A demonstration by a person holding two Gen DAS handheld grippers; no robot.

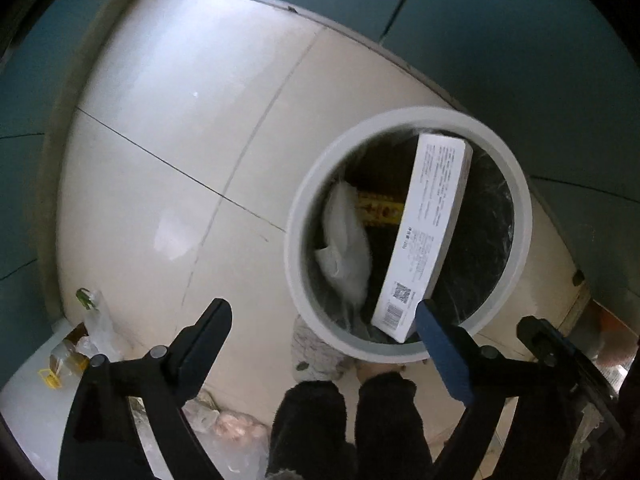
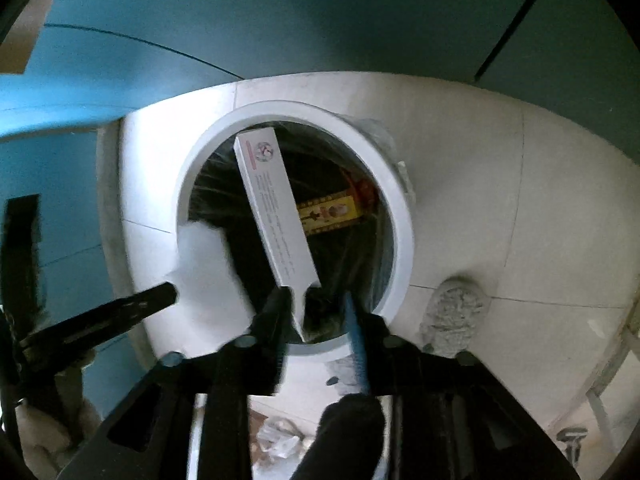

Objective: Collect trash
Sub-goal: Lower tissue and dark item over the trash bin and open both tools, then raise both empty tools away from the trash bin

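A round white trash bin (image 1: pixel 516 184) stands on the tiled floor; it also shows in the right wrist view (image 2: pixel 400 216). A long white printed box (image 1: pixel 432 224) leans inside it, its top end at the near rim, also seen from the right wrist (image 2: pixel 276 208). A white plastic bag (image 1: pixel 344 240) drops or lies inside the bin and appears blurred in the right wrist view (image 2: pixel 208 264). A yellow package (image 2: pixel 332 214) lies deeper inside. My left gripper (image 1: pixel 324 320) is open and empty above the bin's near edge. My right gripper (image 2: pixel 316 312) is open, its fingers either side of the box's end.
Plastic bags and wrappers (image 1: pixel 92 332) lie on a white surface at the lower left. Teal cabinet panels (image 1: pixel 500 20) surround the floor. A grey slipper (image 2: pixel 456 316) stands beside the bin. The person's dark-sleeved legs (image 1: pixel 344 420) are below the grippers.
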